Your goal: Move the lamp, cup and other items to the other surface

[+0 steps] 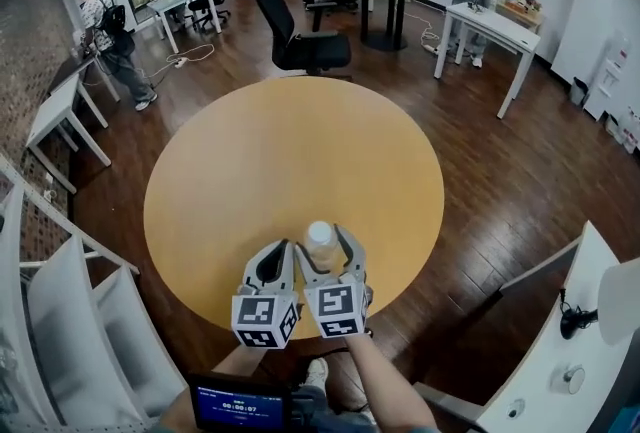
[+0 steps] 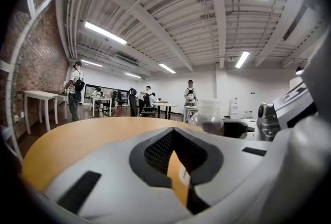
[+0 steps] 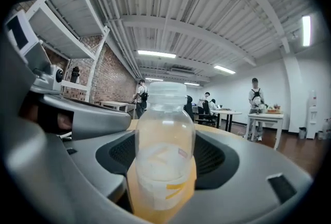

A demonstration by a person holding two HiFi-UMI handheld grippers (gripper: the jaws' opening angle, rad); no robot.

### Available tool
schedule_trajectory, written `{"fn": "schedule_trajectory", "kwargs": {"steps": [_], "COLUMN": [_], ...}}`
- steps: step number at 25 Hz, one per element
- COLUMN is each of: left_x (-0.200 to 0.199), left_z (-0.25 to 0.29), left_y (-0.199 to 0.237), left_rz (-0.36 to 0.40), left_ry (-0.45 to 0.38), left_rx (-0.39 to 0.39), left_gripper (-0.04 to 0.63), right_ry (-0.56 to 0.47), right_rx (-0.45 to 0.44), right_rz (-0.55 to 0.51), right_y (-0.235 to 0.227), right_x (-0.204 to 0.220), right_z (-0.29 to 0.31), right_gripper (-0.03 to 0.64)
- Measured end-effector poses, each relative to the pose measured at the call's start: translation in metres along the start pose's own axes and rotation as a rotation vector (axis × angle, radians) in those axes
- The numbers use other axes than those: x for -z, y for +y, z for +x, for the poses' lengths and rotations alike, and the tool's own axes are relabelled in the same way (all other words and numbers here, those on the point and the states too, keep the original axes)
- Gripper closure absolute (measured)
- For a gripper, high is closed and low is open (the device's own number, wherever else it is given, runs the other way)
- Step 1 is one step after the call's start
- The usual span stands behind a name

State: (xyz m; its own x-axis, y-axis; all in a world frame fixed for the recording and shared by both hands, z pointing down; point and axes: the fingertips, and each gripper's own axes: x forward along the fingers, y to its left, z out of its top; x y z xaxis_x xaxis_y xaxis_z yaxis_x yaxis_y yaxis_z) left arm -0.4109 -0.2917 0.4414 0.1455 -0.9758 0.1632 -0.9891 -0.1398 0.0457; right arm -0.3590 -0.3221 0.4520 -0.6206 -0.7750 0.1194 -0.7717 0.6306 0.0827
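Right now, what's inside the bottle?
The bottle looks empty through its clear top half. A white label and the right gripper cover the lower part, so that is hidden.

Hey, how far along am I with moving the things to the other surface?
Done: nothing that shows; the round table has no items on it. In hand: the right gripper grips a clear bottle over the table's near edge; the left gripper is shut and empty. Left: setting the bottle down. The lamp and cup are out of view.
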Motion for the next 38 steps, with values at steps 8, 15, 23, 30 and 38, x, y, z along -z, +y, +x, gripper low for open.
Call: {"fn": "schedule_trajectory", "kwargs": {"steps": [8,15,23,30,38], "left_x": [0.021,0.03,0.029,0.029,0.013], "left_z": [0.004,0.002,-0.005,-0.015,-0.011], "left_y": [0.065,0.074,0.067,0.038,-0.046], "left_rz": [0.006,0.016,0.016,0.005,0.0], "left_ry": [0.041,0.056,0.052,0.048,0.015], "left_rx": [-0.068,-0.072,-0.068,-0.027,0.116], "left_gripper": [0.58,0.58,0.58,0.58,0.58], "right_ry": [0.028,0.029,0.019,0.013,0.014], "right_rx": [-0.078,-0.074,-0.053,-0.031,0.077], "right_rz": [0.003,0.043,0.056,0.043,0.014], "right_y": [0.052,0.057,0.052,0.04,-0.009], "right_x": [0.029,0.04,0.035,0.027,0.015], "right_z": [0.055,0.059,0.042,0.014,-0.051], "right_gripper": [0.294,0.268,0.268,0.277,0.444]}}
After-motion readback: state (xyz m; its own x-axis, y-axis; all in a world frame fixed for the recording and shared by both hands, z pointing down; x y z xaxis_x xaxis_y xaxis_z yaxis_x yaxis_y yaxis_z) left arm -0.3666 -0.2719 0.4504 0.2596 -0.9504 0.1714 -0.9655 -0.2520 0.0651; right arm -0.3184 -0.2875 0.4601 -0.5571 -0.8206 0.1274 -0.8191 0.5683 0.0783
